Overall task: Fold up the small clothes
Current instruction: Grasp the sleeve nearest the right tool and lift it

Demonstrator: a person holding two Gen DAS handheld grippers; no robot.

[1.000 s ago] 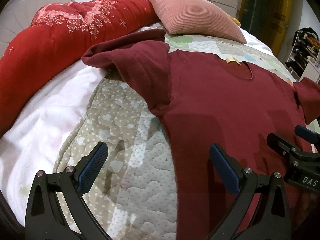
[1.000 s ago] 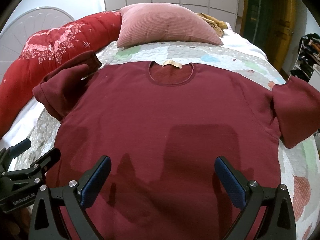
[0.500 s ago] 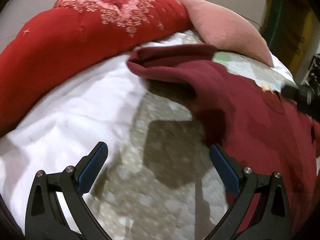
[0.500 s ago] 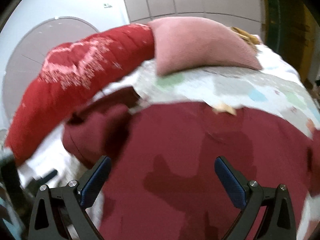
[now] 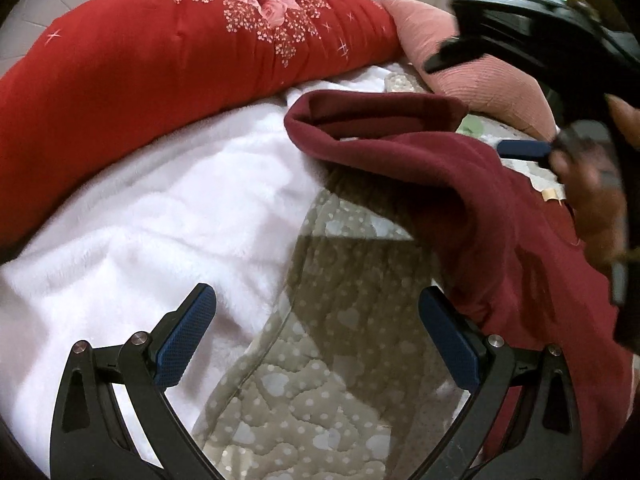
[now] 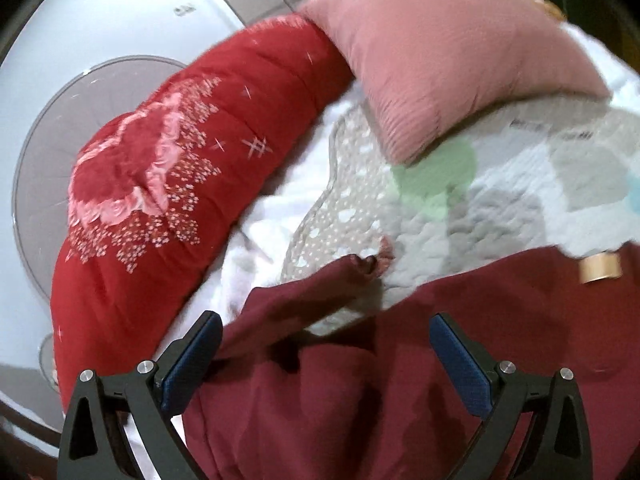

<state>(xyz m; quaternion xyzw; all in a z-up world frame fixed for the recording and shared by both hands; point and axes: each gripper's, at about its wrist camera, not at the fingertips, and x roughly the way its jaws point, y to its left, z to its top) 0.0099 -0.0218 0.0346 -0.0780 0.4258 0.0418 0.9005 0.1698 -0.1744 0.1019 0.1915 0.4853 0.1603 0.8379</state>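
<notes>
Both tongs, left gripper (image 5: 316, 344) and right gripper (image 6: 326, 364), gape empty over the maroon shirt (image 6: 400, 380), whose sleeve (image 5: 372, 120) lies unfolded: folding seems barely begun.

Matt maroon knit cloth on the shirt (image 5: 500, 216), soft and slightly fuzzy. Quilted, stitched cotton on the bedspread (image 5: 320, 380), dotted print. Fluffy white plush on the blanket (image 5: 160, 220). Ribbed pink corduroy on the pillow (image 6: 440, 60). Padded red printed fabric on the comforter (image 5: 140, 60). Black matt plastic with textured blue rubber pads (image 5: 184, 340) on the left tool (image 5: 320, 340).
</notes>
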